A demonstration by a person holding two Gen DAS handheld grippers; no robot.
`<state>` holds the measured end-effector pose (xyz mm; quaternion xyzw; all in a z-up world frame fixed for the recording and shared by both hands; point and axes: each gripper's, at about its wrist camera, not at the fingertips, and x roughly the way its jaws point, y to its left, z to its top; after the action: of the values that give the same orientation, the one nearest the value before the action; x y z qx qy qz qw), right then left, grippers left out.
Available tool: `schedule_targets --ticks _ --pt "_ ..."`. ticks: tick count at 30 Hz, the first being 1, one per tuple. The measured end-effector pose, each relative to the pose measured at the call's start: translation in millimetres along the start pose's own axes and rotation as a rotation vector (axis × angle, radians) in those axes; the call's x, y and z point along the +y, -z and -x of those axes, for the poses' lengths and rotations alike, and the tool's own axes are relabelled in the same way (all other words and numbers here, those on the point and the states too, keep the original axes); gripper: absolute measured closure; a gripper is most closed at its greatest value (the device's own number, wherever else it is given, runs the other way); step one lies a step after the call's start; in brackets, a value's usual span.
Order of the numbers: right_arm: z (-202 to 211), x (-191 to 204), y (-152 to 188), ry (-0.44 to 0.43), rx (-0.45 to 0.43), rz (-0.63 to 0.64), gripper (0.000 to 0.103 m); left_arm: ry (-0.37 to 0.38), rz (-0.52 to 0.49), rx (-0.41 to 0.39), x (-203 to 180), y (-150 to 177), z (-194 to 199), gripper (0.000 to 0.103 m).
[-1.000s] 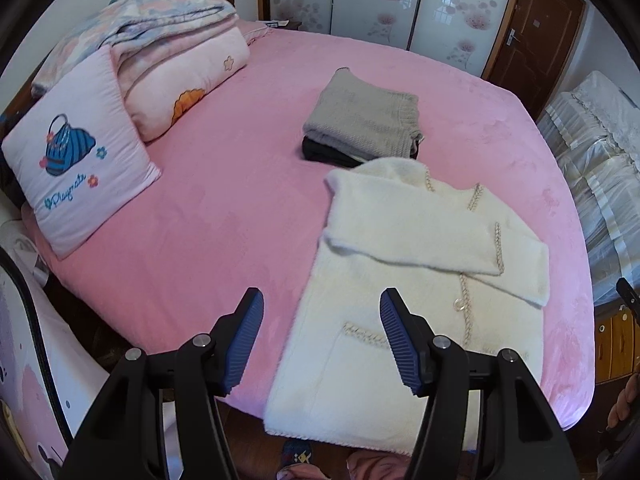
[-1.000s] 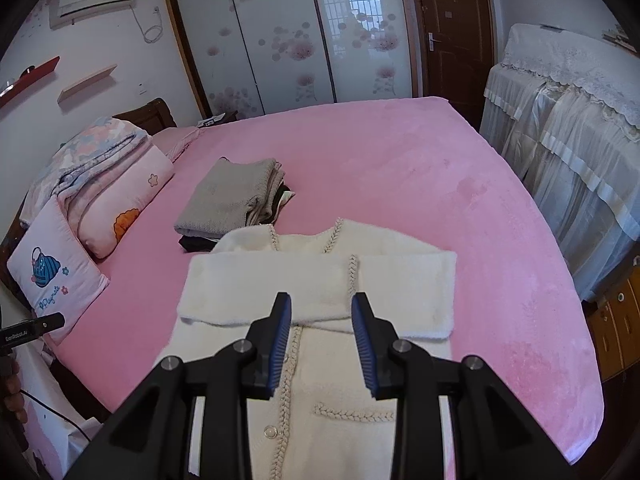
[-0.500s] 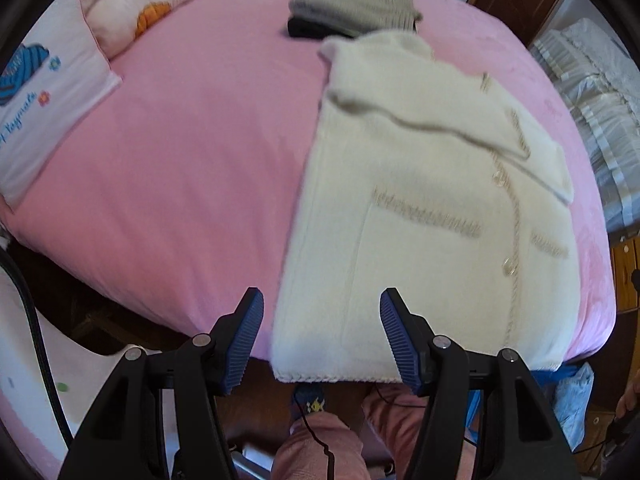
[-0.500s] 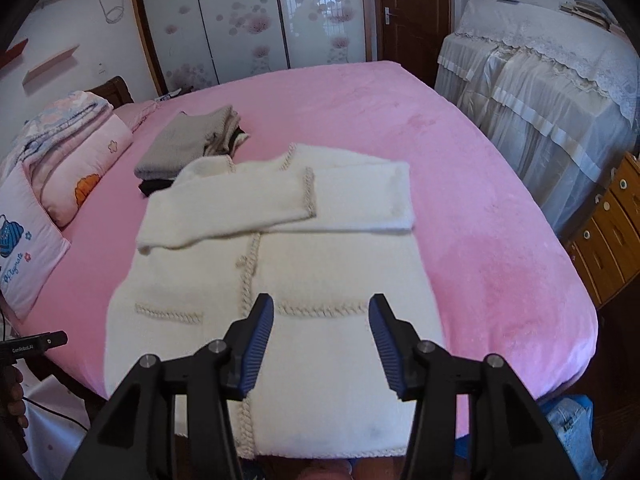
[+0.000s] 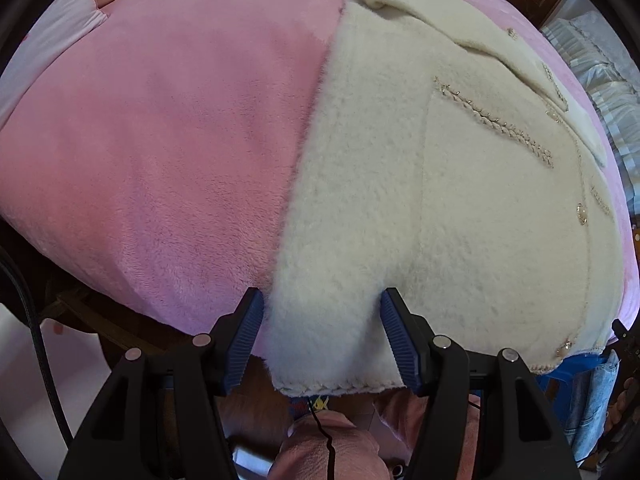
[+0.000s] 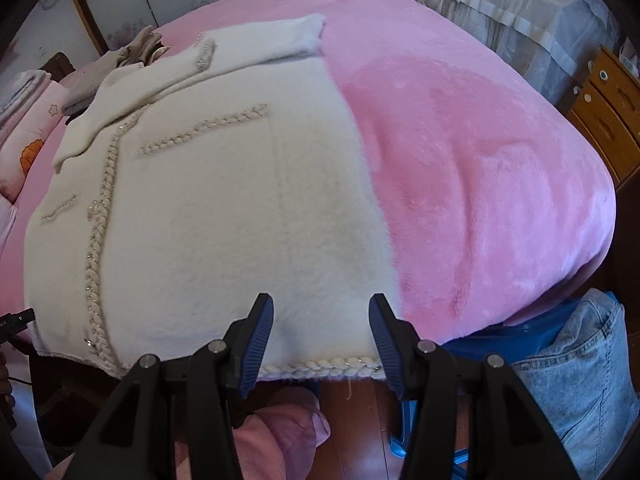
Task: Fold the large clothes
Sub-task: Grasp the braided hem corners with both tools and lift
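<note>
Both grippers poised over the hem corners of a cream cardigan on the pink bed

The pink plush bed point(image 6: 460, 152) carries the cream fleece cardigan point(image 5: 440, 200), laid flat and buttoned side up with its sleeves crossed over the chest and its braided hem point(image 6: 320, 364) hanging just past the near edge. A stack of folded knitwear point(image 6: 132, 54) lies beyond its collar. The left gripper point(image 5: 322, 336) stands with jaws apart astride the hem's left corner; the right gripper point(image 6: 321, 344), jaws also apart, straddles the right corner, neither pad pressing cloth. The next step looks like pinching both corners to fold the hem up toward the collar. The pile is thick, so each jaw should bite deep enough to take both layers, close together, and lift evenly so the fold runs straight.
</note>
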<state>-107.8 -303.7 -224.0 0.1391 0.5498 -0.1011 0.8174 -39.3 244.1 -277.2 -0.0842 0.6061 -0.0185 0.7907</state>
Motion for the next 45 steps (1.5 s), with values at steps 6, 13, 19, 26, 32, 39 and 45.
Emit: schedule_targets --ticks 6,13,19,26,32,39,45 --pt "-20.7 -18.3 -1.7 -0.007 0.009 0.02 0.053 0.047 0.02 -0.03 10.2 12.1 -4.3 0.038" --pt "-34.3 -34.3 -3.4 -0.041 0.017 0.076 0.036 0.07 0.016 -0.048 15.0 21.9 -1.6 0.038" --pt "-41.1 -33.2 2.4 -0.198 0.064 0.134 0.075 0.089 0.058 -0.029 33.3 17.9 -10.0 0.027" --pt "-45.6 -29.3 1.4 -0.207 0.057 0.187 0.075 0.075 -0.011 -0.026 26.6 17.1 -23.6 0.015" --pt "-44.5 -27.4 5.9 -0.194 0.039 0.2 0.076 0.066 -0.026 -0.025 23.4 16.6 -26.5 0.023" --pt "-10.9 -15.2 -4.9 -0.25 0.036 0.232 0.093 0.089 -0.085 -0.009 0.3 13.2 4.8 0.095" --pt "55.1 -2.9 -40.9 -0.412 -0.083 0.179 0.094 0.351 -0.031 -0.079 -16.8 -23.5 70.9 0.096"
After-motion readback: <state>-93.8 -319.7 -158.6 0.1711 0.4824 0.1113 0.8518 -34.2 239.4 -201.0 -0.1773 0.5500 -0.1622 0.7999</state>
